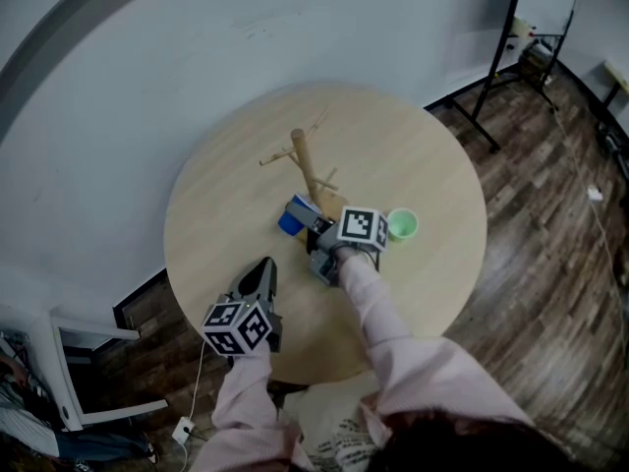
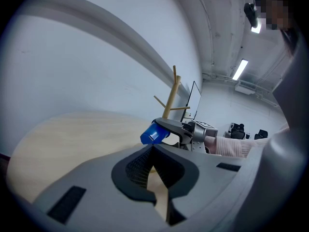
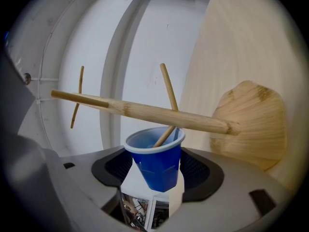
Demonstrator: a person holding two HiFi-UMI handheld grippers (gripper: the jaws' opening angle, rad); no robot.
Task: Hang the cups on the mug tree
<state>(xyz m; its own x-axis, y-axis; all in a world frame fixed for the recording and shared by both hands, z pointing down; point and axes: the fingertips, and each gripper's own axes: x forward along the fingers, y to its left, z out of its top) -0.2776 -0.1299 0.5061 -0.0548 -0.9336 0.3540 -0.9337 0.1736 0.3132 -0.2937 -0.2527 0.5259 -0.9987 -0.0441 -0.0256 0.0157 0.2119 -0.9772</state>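
Left tongs (image 2: 152, 148) shut, right tongs (image 3: 155, 170) clamped

No words, brands, numbers or signs can be read in any of the views.

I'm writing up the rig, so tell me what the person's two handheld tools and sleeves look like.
The left tool and the right tool are each a grey moulded body with dark meshed pads and a cube of black-and-white square markers mounted on it. The sleeves are pale pink ribbed knit.
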